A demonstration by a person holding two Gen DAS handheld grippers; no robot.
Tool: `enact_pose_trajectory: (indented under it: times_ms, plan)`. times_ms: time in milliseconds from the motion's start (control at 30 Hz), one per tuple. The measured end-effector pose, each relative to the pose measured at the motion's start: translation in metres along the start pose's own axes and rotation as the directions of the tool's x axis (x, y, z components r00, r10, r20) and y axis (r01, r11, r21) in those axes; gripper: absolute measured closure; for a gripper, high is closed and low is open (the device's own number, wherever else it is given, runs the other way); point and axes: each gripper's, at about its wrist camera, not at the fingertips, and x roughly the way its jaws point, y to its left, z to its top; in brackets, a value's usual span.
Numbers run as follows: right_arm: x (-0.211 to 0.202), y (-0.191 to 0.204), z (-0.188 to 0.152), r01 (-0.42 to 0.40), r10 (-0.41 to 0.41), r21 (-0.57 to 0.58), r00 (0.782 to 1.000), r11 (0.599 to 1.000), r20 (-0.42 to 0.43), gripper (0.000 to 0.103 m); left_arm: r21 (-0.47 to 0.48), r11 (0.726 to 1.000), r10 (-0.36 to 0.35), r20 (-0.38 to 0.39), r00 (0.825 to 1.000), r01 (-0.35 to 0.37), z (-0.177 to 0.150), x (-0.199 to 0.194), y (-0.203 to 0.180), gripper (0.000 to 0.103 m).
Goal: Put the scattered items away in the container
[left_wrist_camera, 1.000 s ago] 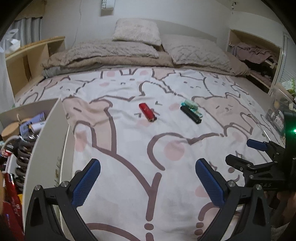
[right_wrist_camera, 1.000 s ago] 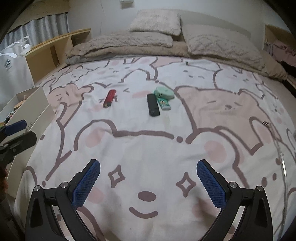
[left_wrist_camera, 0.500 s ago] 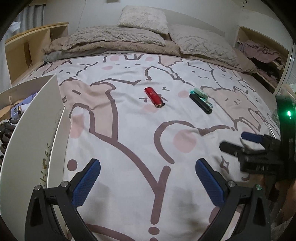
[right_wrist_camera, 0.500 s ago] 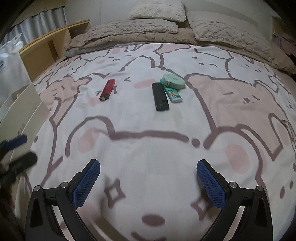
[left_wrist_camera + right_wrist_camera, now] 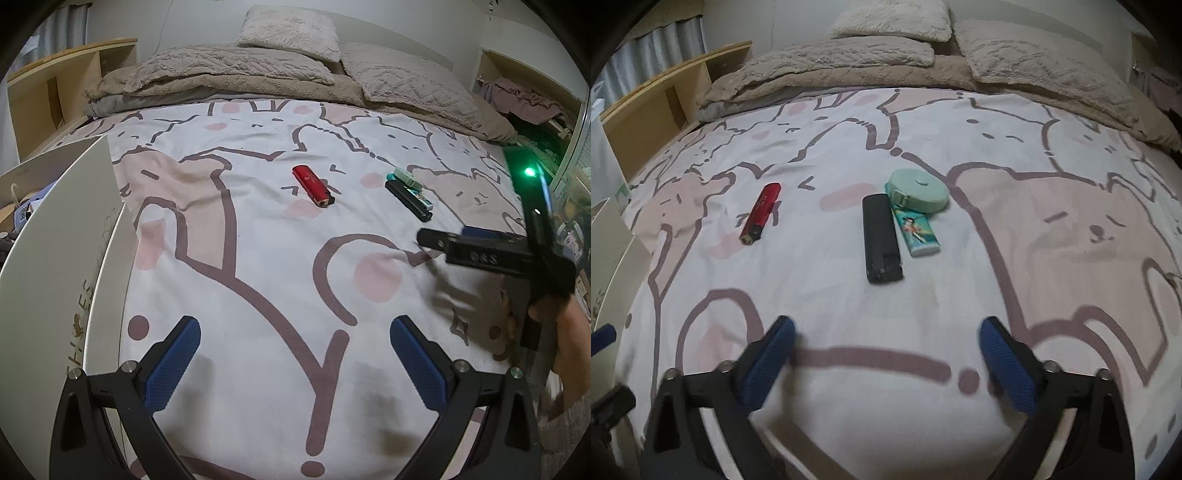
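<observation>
On the bedspread (image 5: 886, 424), white with pink and brown cartoon animals, four small things lie near the middle of the bed. Farthest left in the right wrist view is a red lighter (image 5: 761, 213), lying alone and well apart from the rest. To its right a black lighter (image 5: 881, 239) lies lengthwise, and just beside it, on its right, is a lighter printed with a turquoise picture (image 5: 916, 230); whether the two touch cannot be told. A mint-green round tape measure (image 5: 919, 190) sits at the far end of the printed lighter, touching or overlapping it. The right gripper (image 5: 886, 354) hangs over the bedspread short of this cluster, pointing toward the black lighter; its jaws are closing but stand wide apart, with nothing between the blue pads (image 5: 1006, 369). The left gripper (image 5: 295, 354) hovers over bare bedspread nearer the left edge of the bed, released, its jaws spread wide and holding nothing. Beside it on the left stands the white box (image 5: 55, 258), its flap raised and some clutter showing inside at the far left. From the left wrist view the right gripper shows side-on at the right, with a hand (image 5: 561, 332) on its handle. Beige pillows (image 5: 291, 31) and a folded beige blanket (image 5: 221, 79) lie at the head of the bed.
</observation>
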Motion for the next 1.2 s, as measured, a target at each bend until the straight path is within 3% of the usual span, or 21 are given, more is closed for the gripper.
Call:
enact_pose_trajectory:
  times_ms: [100,367,600,733,800,933,1000,1200]
  plan:
    - [0.007,0.0,0.008,-0.002,0.002,-0.011,1.0,1.0,0.001,0.016,0.0,1.0,0.008,0.0,1.0,-0.008,0.0,0.002,0.0,0.0]
    - [0.02,-0.003,0.024,0.004,-0.004,-0.039,1.0,0.999,0.002,0.046,-0.013,1.0,0.016,-0.002,1.0,-0.016,-0.001,0.007,0.002,0.0]
    - [0.024,0.0,0.02,0.006,-0.004,-0.068,1.0,0.998,0.027,0.049,-0.022,1.0,0.009,-0.011,1.0,-0.009,-0.005,0.013,0.001,0.0]
    - [0.027,-0.009,0.021,-0.049,0.05,-0.034,0.998,0.998,0.03,0.049,-0.026,0.999,-0.023,-0.064,0.998,0.021,-0.013,0.029,-0.004,0.0]
    - [0.027,-0.012,0.02,-0.07,0.07,-0.018,0.997,0.997,0.034,0.049,-0.003,1.0,0.003,-0.061,0.998,-0.004,-0.016,0.031,-0.009,0.0]
    - [0.026,-0.002,0.016,-0.017,0.021,-0.059,0.998,0.998,0.064,0.05,0.027,1.0,-0.001,-0.061,0.998,0.002,-0.013,0.033,-0.016,0.0]
    - [0.026,-0.001,0.013,-0.004,0.009,-0.062,0.997,0.998,0.081,0.052,0.022,1.0,-0.006,-0.061,0.998,0.007,-0.01,0.035,-0.017,0.0]
    - [0.021,0.001,0.01,0.025,-0.017,-0.067,0.993,0.997,0.117,0.073,0.032,0.999,0.006,-0.07,0.998,-0.003,0.0,0.047,-0.02,0.0]
